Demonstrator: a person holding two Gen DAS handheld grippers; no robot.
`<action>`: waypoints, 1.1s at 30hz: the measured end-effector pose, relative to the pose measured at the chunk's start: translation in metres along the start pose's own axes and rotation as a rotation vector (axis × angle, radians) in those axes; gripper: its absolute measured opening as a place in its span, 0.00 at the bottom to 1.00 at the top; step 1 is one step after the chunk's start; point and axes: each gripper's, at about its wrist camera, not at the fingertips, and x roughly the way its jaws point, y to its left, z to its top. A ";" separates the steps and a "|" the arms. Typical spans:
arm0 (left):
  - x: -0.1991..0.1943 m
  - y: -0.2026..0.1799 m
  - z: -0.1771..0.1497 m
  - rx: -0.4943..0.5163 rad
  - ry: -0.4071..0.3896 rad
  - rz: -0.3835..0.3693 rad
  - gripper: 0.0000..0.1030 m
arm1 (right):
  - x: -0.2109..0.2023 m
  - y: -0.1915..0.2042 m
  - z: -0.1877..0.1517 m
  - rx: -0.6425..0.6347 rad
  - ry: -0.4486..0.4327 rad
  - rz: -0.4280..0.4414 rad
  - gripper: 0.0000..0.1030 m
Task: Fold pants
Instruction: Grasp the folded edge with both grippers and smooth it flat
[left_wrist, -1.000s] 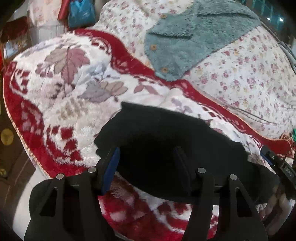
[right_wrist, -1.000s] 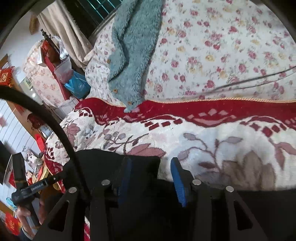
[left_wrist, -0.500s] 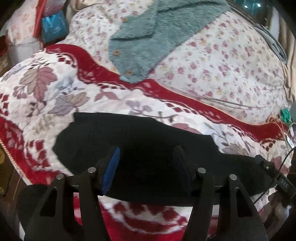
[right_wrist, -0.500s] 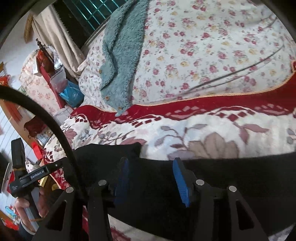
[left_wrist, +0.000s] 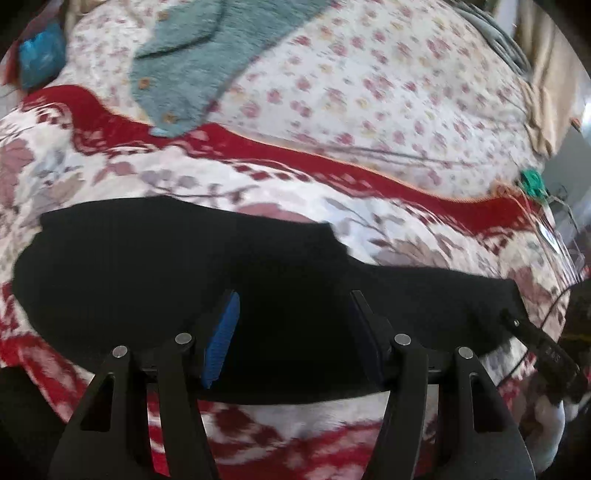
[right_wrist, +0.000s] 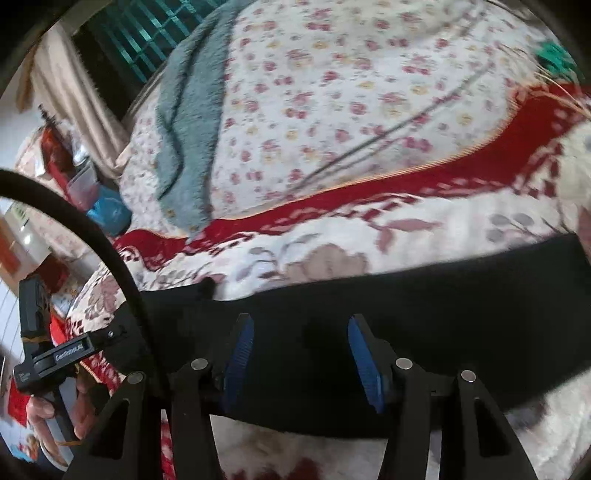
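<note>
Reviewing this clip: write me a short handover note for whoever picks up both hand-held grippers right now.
Left hand-held gripper: jaws apart over the black pants, no grip visible.
Right hand-held gripper: jaws have just been opening, pants between them, not pinched.
Pants lie in a long band across the red blanket.
Done: apparently one lengthwise fold.
Left: fold the band end to end.

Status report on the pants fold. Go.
Left gripper and right gripper open above black pants. Right jaws just widened. Pants stretched out along blanket. Nothing in the way.
</note>
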 end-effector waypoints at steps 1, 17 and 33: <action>0.002 -0.006 -0.001 0.013 0.005 -0.018 0.57 | -0.005 -0.007 -0.002 0.018 -0.004 -0.008 0.51; 0.045 -0.118 0.003 0.235 0.124 -0.273 0.57 | -0.106 -0.114 -0.030 0.339 -0.074 -0.161 0.62; 0.117 -0.224 0.039 0.442 0.300 -0.472 0.57 | -0.077 -0.163 -0.020 0.549 -0.171 0.017 0.64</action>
